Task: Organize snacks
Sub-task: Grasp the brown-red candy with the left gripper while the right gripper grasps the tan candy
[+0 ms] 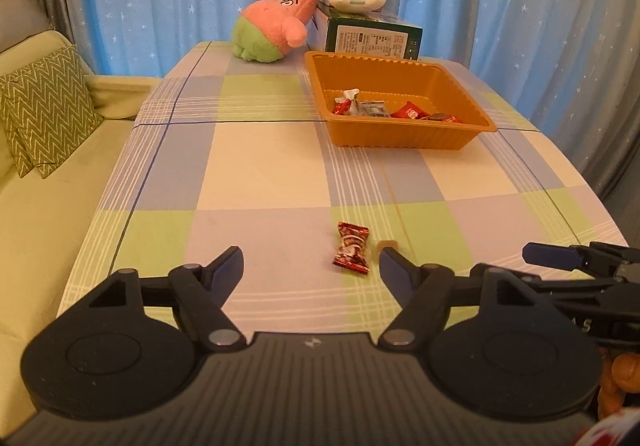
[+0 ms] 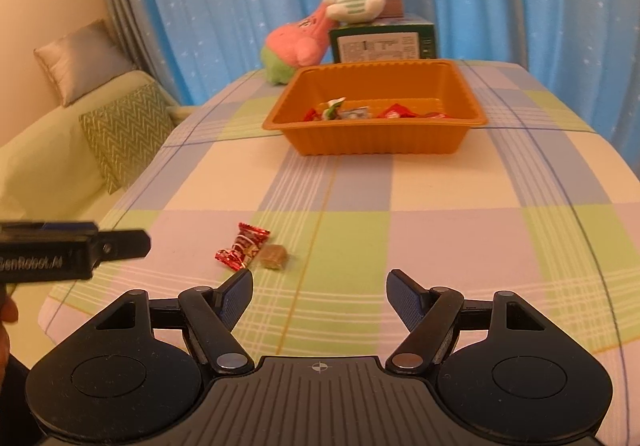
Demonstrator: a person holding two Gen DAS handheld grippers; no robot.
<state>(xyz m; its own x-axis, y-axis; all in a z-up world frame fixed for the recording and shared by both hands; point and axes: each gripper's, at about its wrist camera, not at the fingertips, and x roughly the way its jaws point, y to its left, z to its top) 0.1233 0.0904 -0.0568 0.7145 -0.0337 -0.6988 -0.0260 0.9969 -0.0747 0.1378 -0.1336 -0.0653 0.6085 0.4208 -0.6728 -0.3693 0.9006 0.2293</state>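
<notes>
2 loose sweets lie on the near part of the tabletop: a red-wrapped candy and, just beside it on its right, a small brown caramel-like piece that the left view half hides behind a fingertip. The orange tray sits well apart from them toward the far end, with several wrapped snacks already inside.

The main risk, as I judge it, is crowding. Both tools point at the same small patch, and the 2 sweets are near enough to touch. If the left gripper closes on the red candy from where it stands, its right-hand fingertip could nudge the brown piece sideways — or trap both at once, so that 1 falls out on the way to the tray. The right gripper is close alongside; its fingers show at the right edge of the left view, so the 2 tools could knock each other if both reach in together. The crinkled wrapper looks slippery and flat, and a pinch on its twisted end alone might not hold. The checked cloth could also bunch under a low fingertip.

The left jaws stand well apart, holding nothing; the red candy lies ahead between their tips, untouched as far as I can see. The right jaws are also apart and empty — both sweets lie ahead and to their left, outside the gap.
</notes>
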